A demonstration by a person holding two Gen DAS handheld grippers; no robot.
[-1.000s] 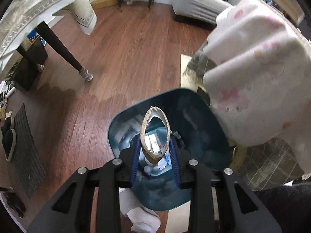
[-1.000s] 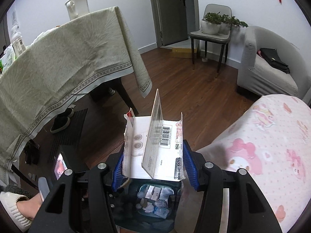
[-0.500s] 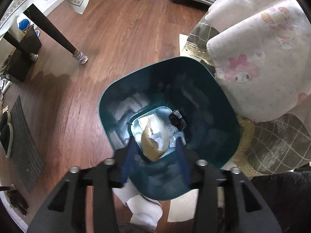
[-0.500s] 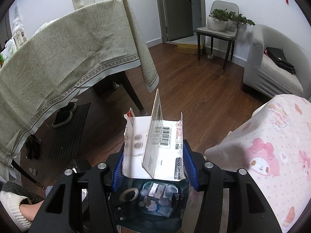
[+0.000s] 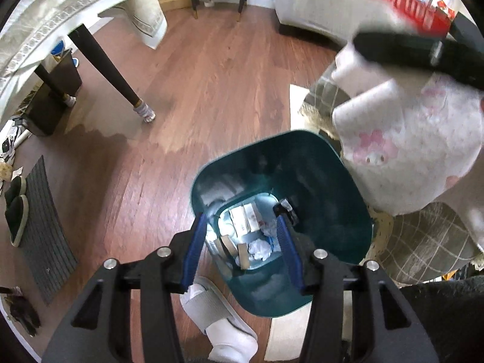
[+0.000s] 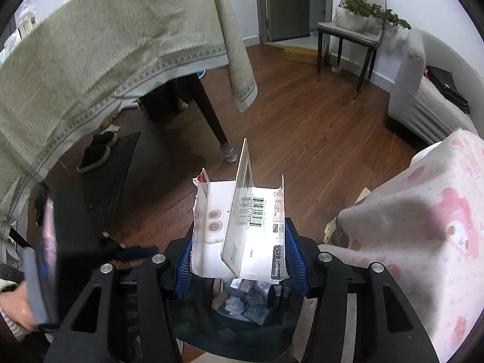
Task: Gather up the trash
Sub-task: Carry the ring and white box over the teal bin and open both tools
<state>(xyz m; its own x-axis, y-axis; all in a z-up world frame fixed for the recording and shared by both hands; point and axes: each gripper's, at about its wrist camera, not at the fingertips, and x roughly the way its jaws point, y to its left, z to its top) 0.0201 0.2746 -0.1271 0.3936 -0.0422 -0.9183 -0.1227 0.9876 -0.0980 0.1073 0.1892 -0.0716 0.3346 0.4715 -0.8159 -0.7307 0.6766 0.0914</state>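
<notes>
A teal trash bin (image 5: pixel 329 163) stands on the wood floor with several pieces of paper and cardboard trash (image 5: pixel 245 242) at its bottom. My left gripper (image 5: pixel 240 227) is open and empty above the bin's mouth. My right gripper (image 6: pixel 240 236) is shut on a white torn package (image 6: pixel 242 227) with a barcode, held above the same bin (image 6: pixel 239 335), whose trash shows below the package. The right gripper also shows blurred at the top right of the left wrist view (image 5: pixel 423 48).
A table with a beige cloth (image 6: pixel 90 48) and dark legs (image 5: pixel 112 72) stands to the left. A pink patterned cover (image 6: pixel 423 242) lies right of the bin. A white slipper (image 5: pixel 224 326), a dark mat (image 5: pixel 45 230) with shoes, a chair (image 6: pixel 348 30) and a sofa (image 6: pixel 423 90) surround.
My left gripper opened and let go of the cardboard ring, which fell into the bin. My right gripper with the package moved over the bin, tilting downward.
</notes>
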